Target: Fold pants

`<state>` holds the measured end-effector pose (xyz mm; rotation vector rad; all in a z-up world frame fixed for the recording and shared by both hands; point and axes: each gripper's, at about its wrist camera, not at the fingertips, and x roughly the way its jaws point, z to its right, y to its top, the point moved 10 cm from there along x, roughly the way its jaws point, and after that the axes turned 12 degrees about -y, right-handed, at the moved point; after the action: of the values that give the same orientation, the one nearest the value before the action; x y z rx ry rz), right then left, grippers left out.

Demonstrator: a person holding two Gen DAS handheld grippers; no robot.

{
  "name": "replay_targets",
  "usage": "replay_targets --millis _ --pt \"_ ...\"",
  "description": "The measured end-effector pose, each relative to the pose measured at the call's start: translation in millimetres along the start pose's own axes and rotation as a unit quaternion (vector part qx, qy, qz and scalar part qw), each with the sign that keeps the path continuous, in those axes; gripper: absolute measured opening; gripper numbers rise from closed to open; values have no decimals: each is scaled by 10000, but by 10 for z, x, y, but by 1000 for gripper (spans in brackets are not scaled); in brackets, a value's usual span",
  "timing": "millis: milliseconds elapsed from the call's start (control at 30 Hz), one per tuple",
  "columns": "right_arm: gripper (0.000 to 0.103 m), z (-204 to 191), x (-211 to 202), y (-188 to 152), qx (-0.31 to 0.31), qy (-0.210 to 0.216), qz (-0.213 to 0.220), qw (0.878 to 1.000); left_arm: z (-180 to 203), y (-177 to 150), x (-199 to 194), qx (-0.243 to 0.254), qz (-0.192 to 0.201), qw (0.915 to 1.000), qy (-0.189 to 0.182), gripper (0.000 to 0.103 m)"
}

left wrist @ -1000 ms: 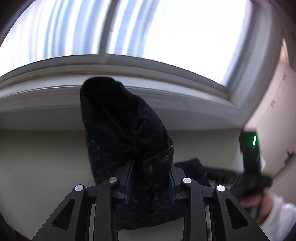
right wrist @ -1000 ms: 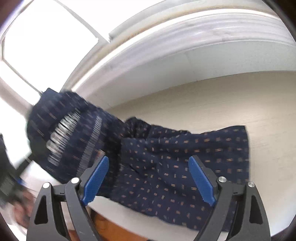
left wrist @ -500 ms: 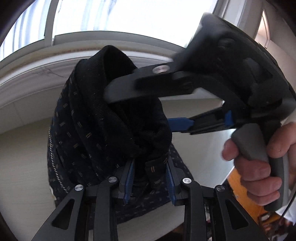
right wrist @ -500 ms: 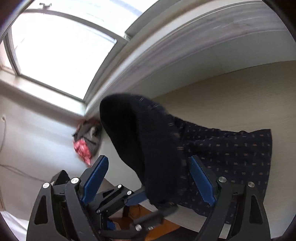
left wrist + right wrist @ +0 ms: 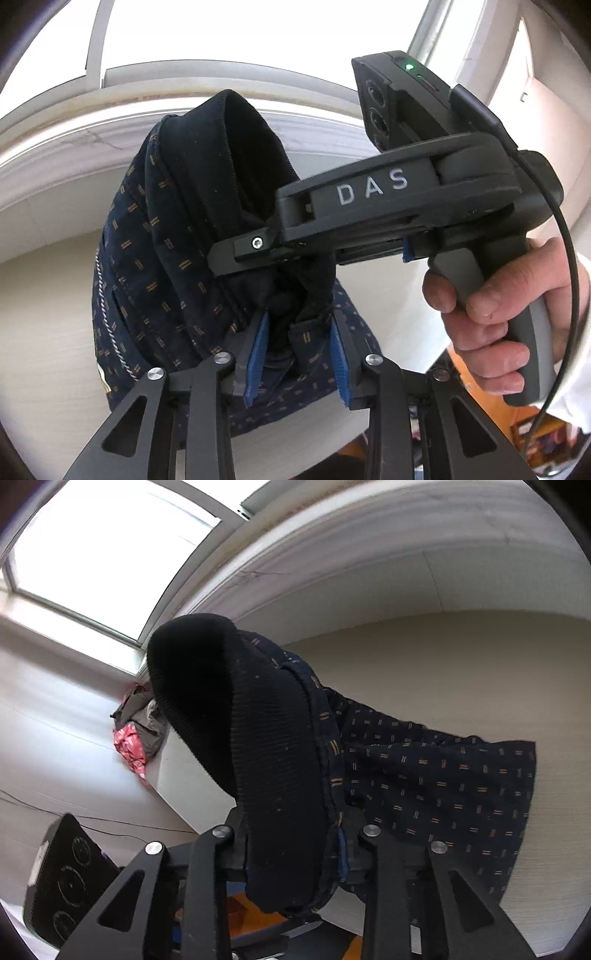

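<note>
The pants (image 5: 147, 258) are dark navy with small orange dashes, a black ribbed waistband and a twisted cord. My left gripper (image 5: 297, 332) holds a bunch of the waistband between its blue pads, and its jaws are opening slightly. My right gripper (image 5: 255, 262) reaches in from the right just above that bunch, held by a person's hand (image 5: 480, 306). In the right wrist view the right gripper (image 5: 295, 823) is closing, its pads pressed on the raised waistband (image 5: 258, 738). The rest of the pants (image 5: 443, 775) trails down onto the beige table (image 5: 480, 664).
A window and a white sill (image 5: 74, 122) run behind the table. A pile of pink and grey clothes (image 5: 136, 731) lies at the table's far left end. The left gripper's black housing (image 5: 62, 878) shows at the lower left. The table's near edge (image 5: 184, 797) is close.
The right gripper came in from the right and closed on the waistband beside the left gripper. The left gripper's pads stand a little wider apart around the fabric.
</note>
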<state>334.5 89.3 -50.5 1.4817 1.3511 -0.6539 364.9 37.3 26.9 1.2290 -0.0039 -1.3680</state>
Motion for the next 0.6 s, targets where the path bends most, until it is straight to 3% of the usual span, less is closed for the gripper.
replay_targets --millis 67,100,133,167,200,267,433,600 --pt "25 -35 -61 -16 14 21 49 10000 40 16 -114 -30 70 9997 -215 40" --pt "24 -35 -122 -50 20 32 82 10000 62 25 -183 -34 119 9994 -323 51" --pt "24 -33 -166 -60 38 24 121 9999 55 19 -254 -27 153 9996 -255 64" --pt "24 -1 -182 -53 59 15 164 9998 27 10 -312 -44 178 9998 -123 93" --pt "24 22 -219 -43 89 14 221 9997 2 7 -446 -85 327 9994 -50 103" --pt "24 89 -305 -49 199 -2 311 9993 -24 14 -626 -170 551 9982 -143 103" --pt "24 258 -433 -34 548 -122 422 9975 -574 18 -829 -572 637 9950 522 103" --pt "24 682 -497 -241 1234 -233 340 9915 -1174 236 -701 -1138 715 9862 967 103"
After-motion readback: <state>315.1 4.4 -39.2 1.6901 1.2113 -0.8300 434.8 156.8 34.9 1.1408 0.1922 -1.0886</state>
